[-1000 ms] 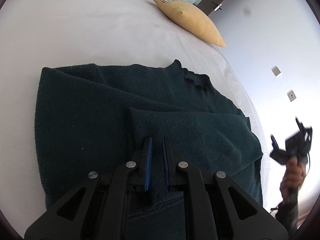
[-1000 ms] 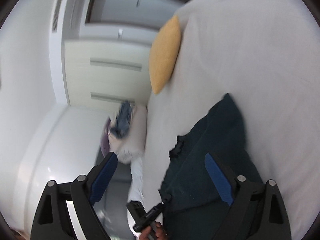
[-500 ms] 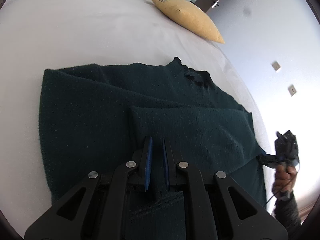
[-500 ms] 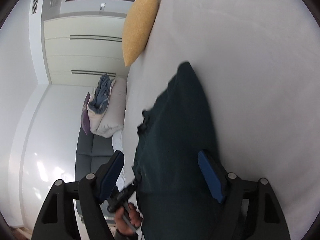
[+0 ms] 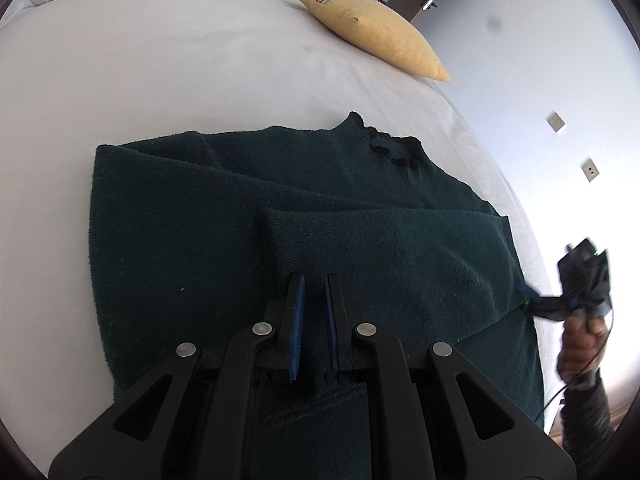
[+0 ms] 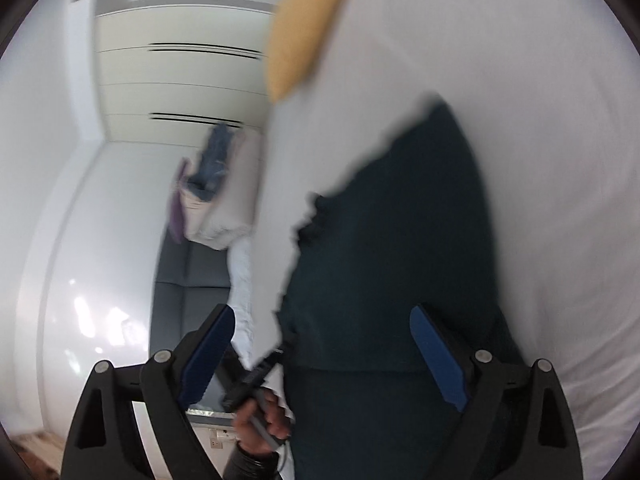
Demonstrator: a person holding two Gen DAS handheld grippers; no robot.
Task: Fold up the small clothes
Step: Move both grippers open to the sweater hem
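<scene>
A dark green knit sweater (image 5: pixel 224 232) lies flat on the white bed (image 5: pixel 160 80), collar at the far side, one sleeve folded across its body. My left gripper (image 5: pixel 314 312) is shut on the near edge of that folded sleeve. My right gripper (image 6: pixel 320 344) is open and empty, hovering above the sweater (image 6: pixel 400 240); it shows in the left wrist view (image 5: pixel 536 300) at the sweater's right edge. The right wrist view is blurred.
A yellow pillow (image 5: pixel 376 36) lies at the far side of the bed and shows in the right wrist view (image 6: pixel 300 32). A pile of bedding and clothes (image 6: pixel 212 192) sits on a grey couch (image 6: pixel 188 280) beside white wardrobes (image 6: pixel 180 80).
My right gripper has swung down from beside the bed to the sweater's right edge. The left gripper has stayed shut on the sleeve, and the sleeve lies flatter across the body.
</scene>
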